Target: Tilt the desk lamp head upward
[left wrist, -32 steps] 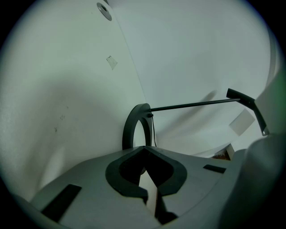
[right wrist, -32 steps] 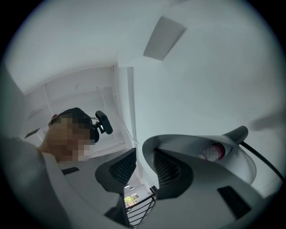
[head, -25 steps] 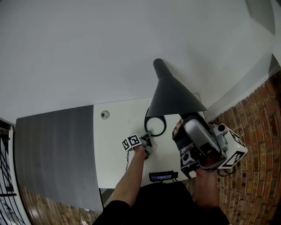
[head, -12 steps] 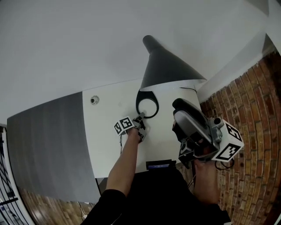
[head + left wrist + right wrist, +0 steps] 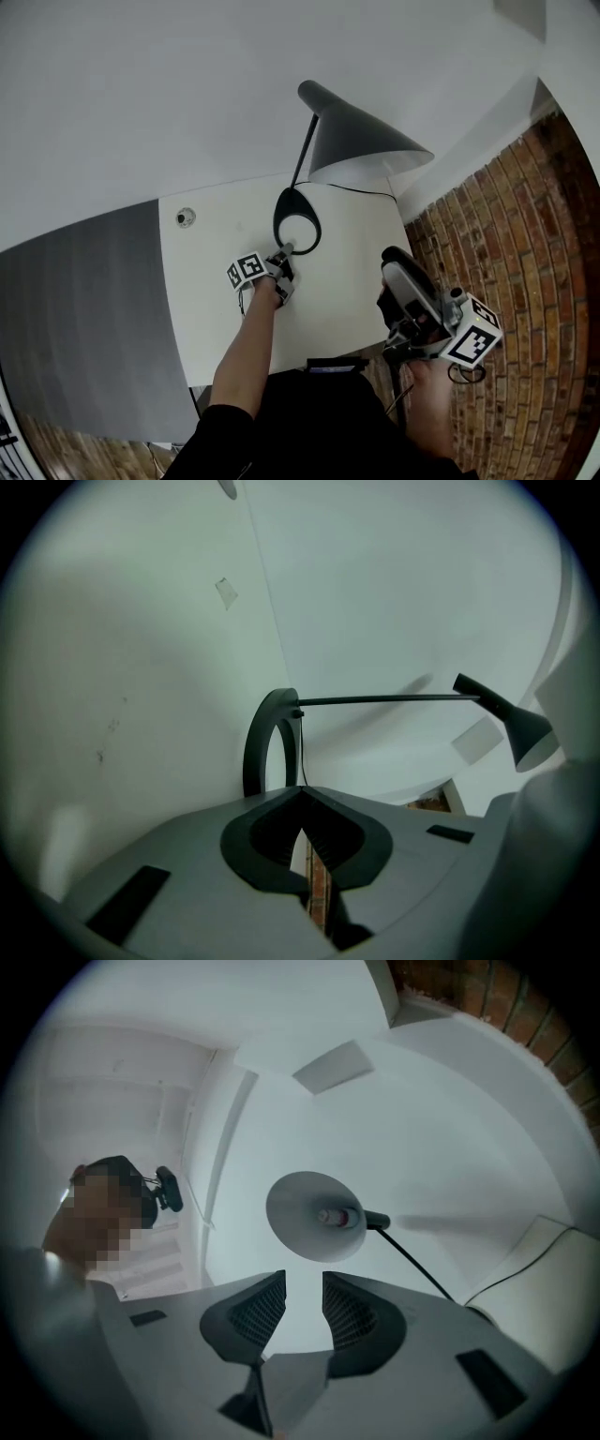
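Observation:
The desk lamp has a dark cone head [image 5: 361, 141], a thin stem and a ring base [image 5: 296, 220] on the white table [image 5: 347, 272]. My left gripper [image 5: 284, 251] is at the ring's near edge, jaws shut together. In the left gripper view [image 5: 302, 829] the ring base [image 5: 267, 747] stands just past the jaws, and the stem [image 5: 384, 699] runs right to the head [image 5: 511, 728]. My right gripper [image 5: 394, 258] hangs low at the right, apart from the lamp. It [image 5: 302, 1312] is open and empty and looks up into the head [image 5: 314, 1215].
A black cable [image 5: 356, 190] runs along the table's back edge under the lamp head. A round grommet [image 5: 186, 217] sits at the back left. A grey panel [image 5: 84, 309] adjoins the table at the left, brick floor [image 5: 525, 234] at the right. A small dark device [image 5: 333, 364] sits on the front edge.
The lamp head has gone from just over my right gripper to well clear of it, and its stem now shows. My right gripper has dropped away. My left gripper stays at the base.

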Tool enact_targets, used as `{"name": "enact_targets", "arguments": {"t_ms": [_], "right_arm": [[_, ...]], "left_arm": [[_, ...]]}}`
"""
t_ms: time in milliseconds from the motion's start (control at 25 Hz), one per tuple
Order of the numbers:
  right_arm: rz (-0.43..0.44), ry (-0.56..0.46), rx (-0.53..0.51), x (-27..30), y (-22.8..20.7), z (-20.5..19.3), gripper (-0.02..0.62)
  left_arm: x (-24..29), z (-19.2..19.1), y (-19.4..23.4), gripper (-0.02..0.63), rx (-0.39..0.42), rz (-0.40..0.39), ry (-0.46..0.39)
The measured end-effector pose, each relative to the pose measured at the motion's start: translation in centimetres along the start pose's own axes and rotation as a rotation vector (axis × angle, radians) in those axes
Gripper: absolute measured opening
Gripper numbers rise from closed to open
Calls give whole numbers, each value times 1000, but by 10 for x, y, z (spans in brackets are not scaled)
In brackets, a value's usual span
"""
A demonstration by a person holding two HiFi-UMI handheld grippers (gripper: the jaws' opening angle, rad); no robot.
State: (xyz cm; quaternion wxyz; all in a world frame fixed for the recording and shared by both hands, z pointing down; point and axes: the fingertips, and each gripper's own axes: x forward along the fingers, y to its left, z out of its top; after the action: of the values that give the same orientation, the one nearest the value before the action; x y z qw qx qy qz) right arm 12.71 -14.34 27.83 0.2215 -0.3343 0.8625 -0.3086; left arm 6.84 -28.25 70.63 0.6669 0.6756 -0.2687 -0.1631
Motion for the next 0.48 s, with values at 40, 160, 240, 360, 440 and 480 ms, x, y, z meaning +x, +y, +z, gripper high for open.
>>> {"name": "enact_targets", "arguments": {"t_ms": [40,160,240,360,440,480], "right_arm": [[-37,9,0,-3,-5,-4,129],[-64,31,23,-5,-10,-15,129],[-49,55,45,-3,-10,-24,129],[-15,115,88,-3,-13,-45,129],[24,158,130,-8,-12,-63,128],[46,175,151,-13,-9,-72,127]], "left_arm": [[-2,0,-1,11,-19,-26,-12],[-12,-4,1,11,-81,-91,-30],[-26,-12,-2,11,-80,-122,-32],[-50,-30,-27,11,-79,-211,-61],[-69,-44,-53,11,-70,-283,-79],[-80,-51,-68,11,-66,-317,-87]]}}
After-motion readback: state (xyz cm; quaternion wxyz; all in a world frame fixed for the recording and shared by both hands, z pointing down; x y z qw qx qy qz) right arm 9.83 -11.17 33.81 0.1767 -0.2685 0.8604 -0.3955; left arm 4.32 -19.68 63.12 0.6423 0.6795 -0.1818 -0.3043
